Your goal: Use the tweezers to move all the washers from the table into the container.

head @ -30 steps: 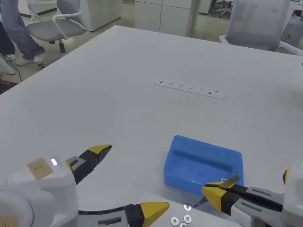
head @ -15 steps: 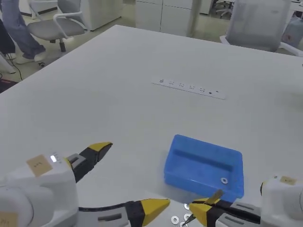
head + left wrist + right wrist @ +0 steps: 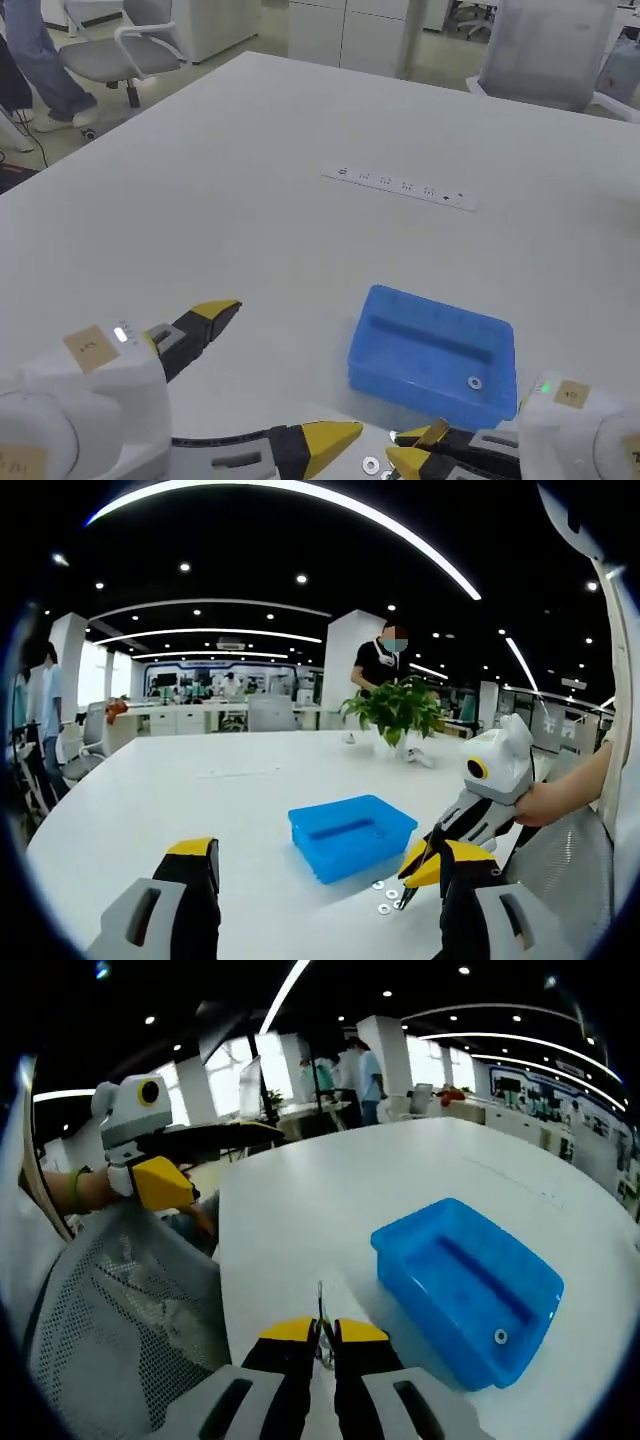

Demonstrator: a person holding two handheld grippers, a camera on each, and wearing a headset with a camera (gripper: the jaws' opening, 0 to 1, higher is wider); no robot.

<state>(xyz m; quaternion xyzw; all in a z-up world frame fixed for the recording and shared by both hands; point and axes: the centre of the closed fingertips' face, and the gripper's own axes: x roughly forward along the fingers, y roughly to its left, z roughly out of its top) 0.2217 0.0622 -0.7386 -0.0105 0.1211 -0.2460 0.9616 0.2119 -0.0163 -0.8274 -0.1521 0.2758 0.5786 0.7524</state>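
the right gripper (image 3: 415,447) is pinching the tweezers (image 3: 320,1305), its jaws nearly closed. the tweezers' tip is sitting close by the loose washers (image 3: 372,464), just in front of the blue container (image 3: 430,335). one washer (image 3: 475,382) is lying inside. the left gripper (image 3: 275,372) is gaping wide, holding nothing.

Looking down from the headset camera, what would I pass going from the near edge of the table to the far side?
Loose washers → blue container → socket strip set in the tabletop → grey chair beyond the far edge.
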